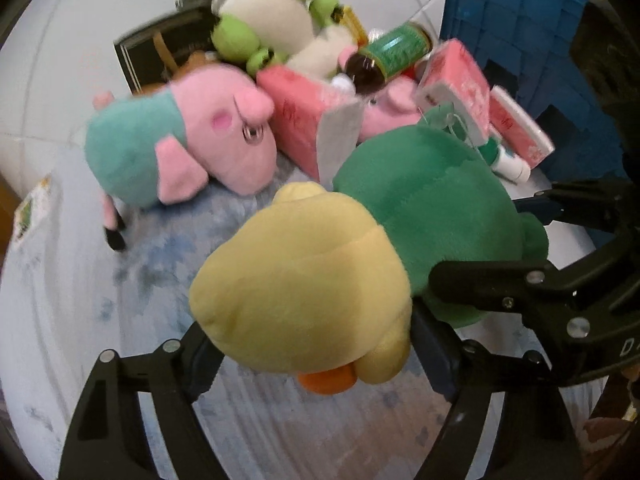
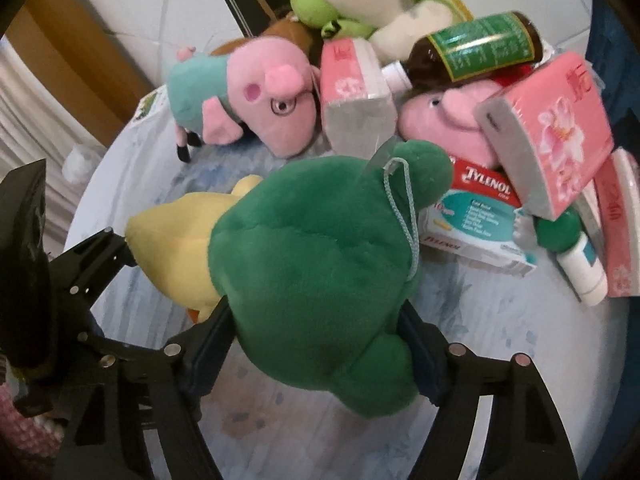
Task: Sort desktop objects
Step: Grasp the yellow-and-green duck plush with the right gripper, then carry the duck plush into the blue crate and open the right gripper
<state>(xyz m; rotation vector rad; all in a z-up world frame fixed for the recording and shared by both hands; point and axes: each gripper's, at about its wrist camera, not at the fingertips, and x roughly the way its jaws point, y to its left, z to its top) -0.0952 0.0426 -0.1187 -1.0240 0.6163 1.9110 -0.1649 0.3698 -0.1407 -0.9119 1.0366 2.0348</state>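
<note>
A green-and-yellow duck plush (image 1: 360, 248) is clasped at either end by the left gripper (image 1: 316, 364) and right gripper (image 2: 316, 356), fingers spread wide around it. Toys, tissue packs (image 2: 556, 144) and medicine are seen heaped unsorted on the desk (image 2: 480, 320); sorting appears barely begun.

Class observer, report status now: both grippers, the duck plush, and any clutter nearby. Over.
Left gripper clamped on duck plush yellow head. Right gripper clamped on its green body. Pig plush, Tylenol box crowd close behind.

Green-and-yellow plush duck (image 2: 316, 280), clamped between right gripper (image 2: 320, 356) pads. Behind on desk (image 2: 500, 340): pig plush (image 2: 248, 100), Tylenol box (image 2: 476, 216), brown bottle (image 2: 472, 52).
</note>
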